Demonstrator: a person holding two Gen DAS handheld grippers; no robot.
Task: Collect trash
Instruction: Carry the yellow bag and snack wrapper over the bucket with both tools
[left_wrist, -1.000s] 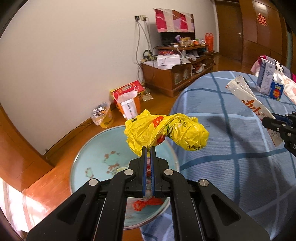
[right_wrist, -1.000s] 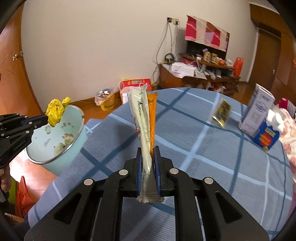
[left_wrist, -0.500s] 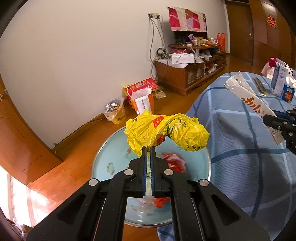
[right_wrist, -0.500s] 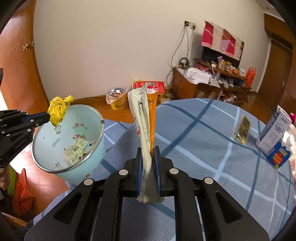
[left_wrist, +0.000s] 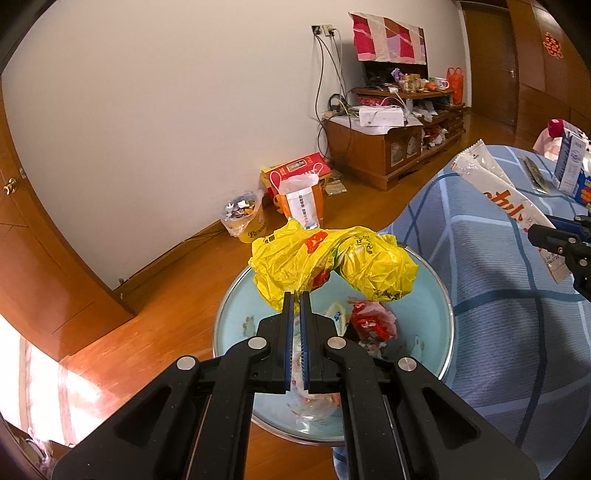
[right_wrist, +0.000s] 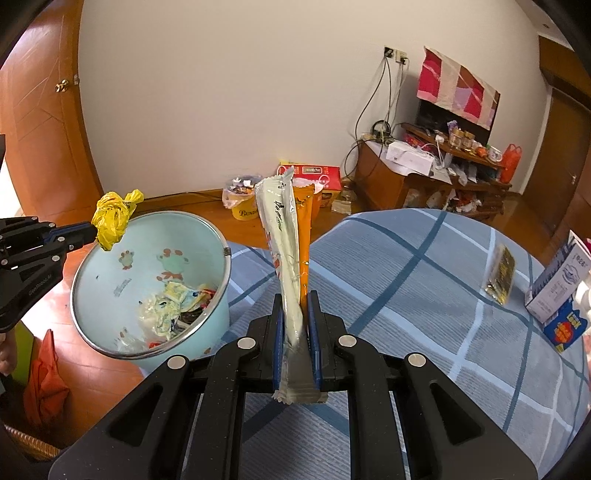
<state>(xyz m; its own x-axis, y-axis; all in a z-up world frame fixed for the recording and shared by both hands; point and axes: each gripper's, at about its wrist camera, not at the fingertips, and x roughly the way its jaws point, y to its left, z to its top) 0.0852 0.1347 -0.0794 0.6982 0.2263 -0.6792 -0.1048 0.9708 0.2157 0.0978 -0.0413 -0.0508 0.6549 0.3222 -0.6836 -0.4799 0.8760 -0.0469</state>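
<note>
Crinkled yellow bag (left_wrist: 332, 266) pinched in our left gripper (left_wrist: 296, 295) above the enamel bin (left_wrist: 445, 306) — right gripper (right_wrist: 296, 295) clamps two long glossy wrappers (right_wrist: 284, 240).

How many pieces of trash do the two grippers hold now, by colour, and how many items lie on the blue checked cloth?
Yellow plastic bag, in left gripper: 1
Wrappers in right gripper: white wrapper 1, orange wrapper 1
On the cloth: dark-gold packet 1, cartons 2
Total: 6
</note>
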